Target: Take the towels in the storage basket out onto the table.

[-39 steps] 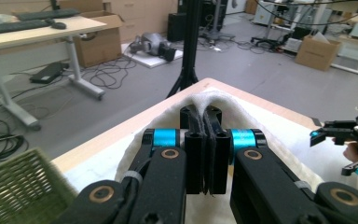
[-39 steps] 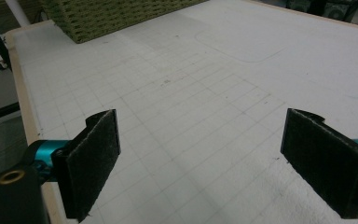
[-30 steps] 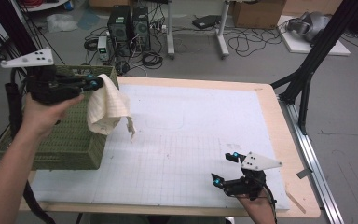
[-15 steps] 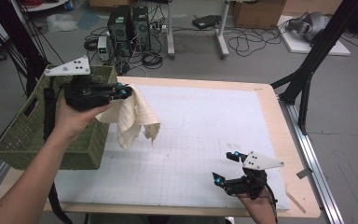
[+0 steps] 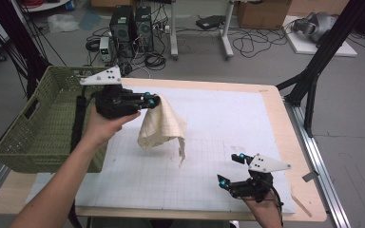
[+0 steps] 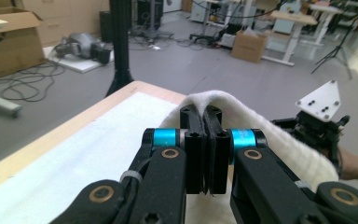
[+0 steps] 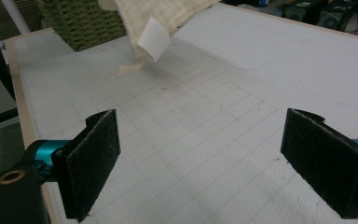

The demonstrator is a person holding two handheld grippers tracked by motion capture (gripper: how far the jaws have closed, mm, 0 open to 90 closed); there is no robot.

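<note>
The left hand-held gripper [image 5: 148, 100] is clamped on a fold of the cream cloth [image 5: 164, 127], its jaws pressed together with the fabric draped over their tips, as the left gripper view confirms. The cloth hangs free in the air above the white gridded mat [image 5: 218, 128] on the desk [image 5: 285, 142], just beside the green basket [image 5: 33, 128] at the desk's left end; one loose corner dangles lowest, and a small white tag [image 7: 153, 45] shows in the right gripper view. The right hand-held gripper [image 5: 232, 168] rests low near the front edge of the mat, well apart from the cloth, its jaws spread wide and holding nothing. Likely hazards: the grip takes only a narrow pinch of fabric, so a quick swing could let the cloth slip out; the trailing corner could catch on the basket rim; and, lowered bunched, the cloth would land crumpled rather than flat.
</note>
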